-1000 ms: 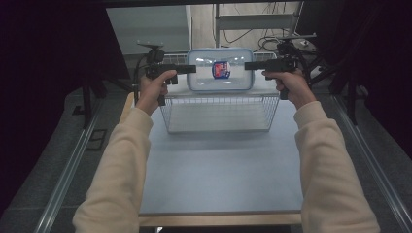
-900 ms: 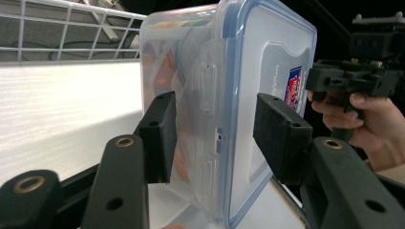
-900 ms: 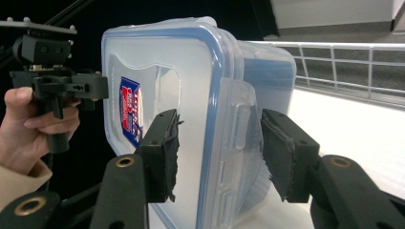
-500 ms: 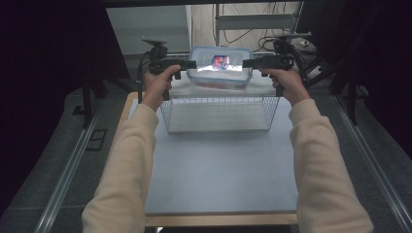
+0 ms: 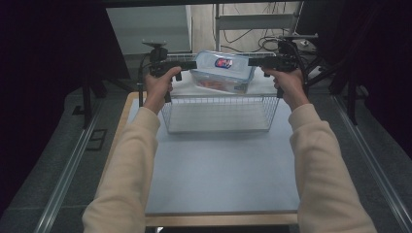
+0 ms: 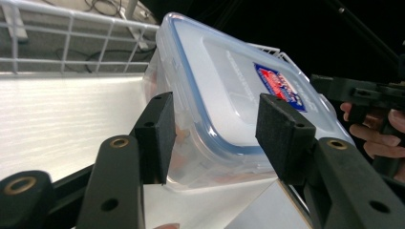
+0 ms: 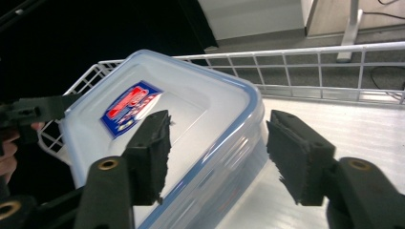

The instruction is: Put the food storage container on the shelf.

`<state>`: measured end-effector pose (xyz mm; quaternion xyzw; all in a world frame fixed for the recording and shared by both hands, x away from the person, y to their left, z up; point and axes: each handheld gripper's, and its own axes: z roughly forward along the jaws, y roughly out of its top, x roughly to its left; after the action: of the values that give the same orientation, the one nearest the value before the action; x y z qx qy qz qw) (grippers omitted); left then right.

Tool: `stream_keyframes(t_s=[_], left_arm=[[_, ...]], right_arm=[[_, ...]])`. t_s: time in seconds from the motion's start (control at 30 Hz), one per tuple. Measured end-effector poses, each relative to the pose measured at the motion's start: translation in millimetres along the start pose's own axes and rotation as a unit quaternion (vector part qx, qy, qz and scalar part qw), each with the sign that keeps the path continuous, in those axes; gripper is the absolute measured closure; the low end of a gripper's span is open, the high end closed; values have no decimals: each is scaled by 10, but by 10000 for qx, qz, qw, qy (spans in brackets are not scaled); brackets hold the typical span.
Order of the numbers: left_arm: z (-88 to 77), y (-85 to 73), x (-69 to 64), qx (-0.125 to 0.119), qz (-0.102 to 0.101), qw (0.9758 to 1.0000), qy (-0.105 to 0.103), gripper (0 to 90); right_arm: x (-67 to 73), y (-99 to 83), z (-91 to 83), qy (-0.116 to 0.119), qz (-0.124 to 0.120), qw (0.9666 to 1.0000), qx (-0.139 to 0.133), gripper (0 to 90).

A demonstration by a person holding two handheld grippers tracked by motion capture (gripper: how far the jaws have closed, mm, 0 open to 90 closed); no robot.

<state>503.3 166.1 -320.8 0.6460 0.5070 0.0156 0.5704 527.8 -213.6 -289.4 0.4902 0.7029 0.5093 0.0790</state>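
High view shows the lidded container (image 5: pixel 222 73) tilted over the wire basket (image 5: pixel 219 112). The right gripper (image 5: pixel 255 61) has just been opening, pads apparently clear; the left gripper (image 5: pixel 192 64) straddles its end, so it may slip and drop askew.

A pale blue-grey table (image 5: pixel 218 170) with a wooden front edge fills the lower middle of the high view. Grey carpet (image 5: pixel 53 160) lies on both sides, crossed by metal floor rails (image 5: pixel 65 182) at lower left and lower right. The upper corners are dark. At top centre a lit, pale wall (image 5: pixel 145 29) stands behind, with a metal frame (image 5: pixel 252 22) and loose cables (image 5: pixel 243 46) on the floor.
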Motion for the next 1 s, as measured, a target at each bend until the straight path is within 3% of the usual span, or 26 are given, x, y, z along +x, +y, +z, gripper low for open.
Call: stream_keyframes(t_s=[0.33,0.57,0.7,0.87,0.9,0.93,1.0], left_arm=[[-295,-119,-91,4,389,9992,2,434],[-492,-333,-227,20,677,9977,-90,408],[-607,-622,-322,101,891,9958,-174,395],[-685,-966,-331,182,879,9953,-358,359],[-685,-966,-331,182,879,9953,-358,358],[-720,-1118,-341,195,1002,9942,-333,356],[-761,-1271,-342,164,1070,9934,-373,352]], right_arm=[[81,-138,-250,372,-357,9987,48,334],[67,-374,-462,632,-525,9966,24,299],[70,-591,-600,661,-696,9954,23,287],[57,-931,-738,669,-895,9937,60,276],[57,-931,-738,669,-895,9937,60,276],[48,-1079,-783,674,-966,9930,86,274],[37,-1231,-818,678,-1044,9922,112,274]])
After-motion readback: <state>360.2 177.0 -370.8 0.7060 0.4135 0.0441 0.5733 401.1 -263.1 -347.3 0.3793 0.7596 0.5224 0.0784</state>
